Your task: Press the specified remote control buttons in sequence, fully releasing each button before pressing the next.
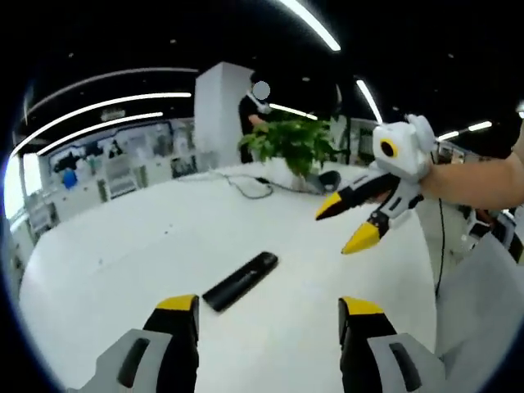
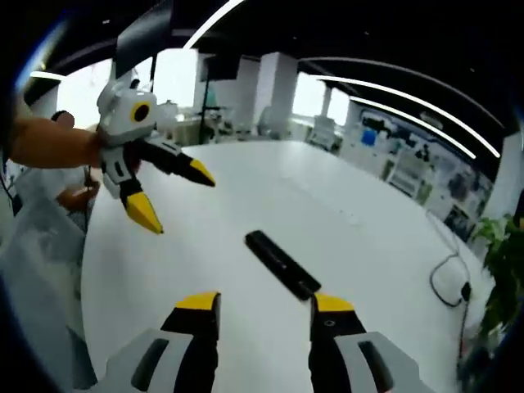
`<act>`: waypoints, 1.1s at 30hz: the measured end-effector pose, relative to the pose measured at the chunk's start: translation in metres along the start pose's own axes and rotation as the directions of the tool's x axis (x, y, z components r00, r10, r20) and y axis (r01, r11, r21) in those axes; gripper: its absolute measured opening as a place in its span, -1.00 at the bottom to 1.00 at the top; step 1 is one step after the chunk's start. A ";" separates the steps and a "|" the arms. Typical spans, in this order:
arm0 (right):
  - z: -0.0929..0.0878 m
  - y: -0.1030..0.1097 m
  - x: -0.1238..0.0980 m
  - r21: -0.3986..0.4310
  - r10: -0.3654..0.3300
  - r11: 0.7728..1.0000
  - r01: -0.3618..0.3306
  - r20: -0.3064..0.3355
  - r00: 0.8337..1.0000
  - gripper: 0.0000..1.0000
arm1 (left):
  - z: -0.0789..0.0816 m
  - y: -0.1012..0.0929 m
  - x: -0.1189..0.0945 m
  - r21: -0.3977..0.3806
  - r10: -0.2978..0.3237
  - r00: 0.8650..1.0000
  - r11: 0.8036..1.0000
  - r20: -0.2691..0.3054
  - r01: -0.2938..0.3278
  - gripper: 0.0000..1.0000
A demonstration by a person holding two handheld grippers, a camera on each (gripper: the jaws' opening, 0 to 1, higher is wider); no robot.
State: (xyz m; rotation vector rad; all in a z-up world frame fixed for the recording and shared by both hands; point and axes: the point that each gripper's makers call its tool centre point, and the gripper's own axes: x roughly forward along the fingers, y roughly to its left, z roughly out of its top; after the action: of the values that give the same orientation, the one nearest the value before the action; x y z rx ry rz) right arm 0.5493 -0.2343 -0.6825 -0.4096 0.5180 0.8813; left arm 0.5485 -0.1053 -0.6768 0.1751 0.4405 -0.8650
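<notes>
Black remote control (image 1: 241, 281), plain, on white table (image 1: 123, 246). Yellow tips, black fingers, grey-white bodies on left gripper (image 1: 270, 315) and right gripper (image 2: 264, 311). White head with a yellow-ringed dark lens on each gripper as seen from the other view. Green leaves on plant (image 1: 291, 143). Black cable (image 2: 446, 274) across white tabletop. White ceiling light strips (image 1: 98, 106) against dark ceiling.

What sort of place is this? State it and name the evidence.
Probably an open-plan office: a large white round table with a slim black remote control on it, long ceiling strip lights, and a green potted plant with desks beyond.
</notes>
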 end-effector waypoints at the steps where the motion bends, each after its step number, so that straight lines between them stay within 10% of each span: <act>1: 0.001 0.001 -0.003 0.004 -0.005 1.000 0.005 0.008 1.000 -0.16 | -0.001 -0.003 -0.003 0.002 -0.001 1.000 1.000 0.001 0.001 0.51; 33: 0.015 0.079 -0.073 0.070 -0.095 0.994 0.086 0.139 0.986 0.03 | -0.010 -0.072 -0.104 -0.073 0.009 0.992 0.997 0.125 0.000 0.70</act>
State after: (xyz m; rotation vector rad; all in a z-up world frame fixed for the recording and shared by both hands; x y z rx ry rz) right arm 0.4506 -0.2252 -0.6379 -0.3071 0.3926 0.7977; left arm 0.4310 -0.0761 -0.6382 0.0539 0.3533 -0.8493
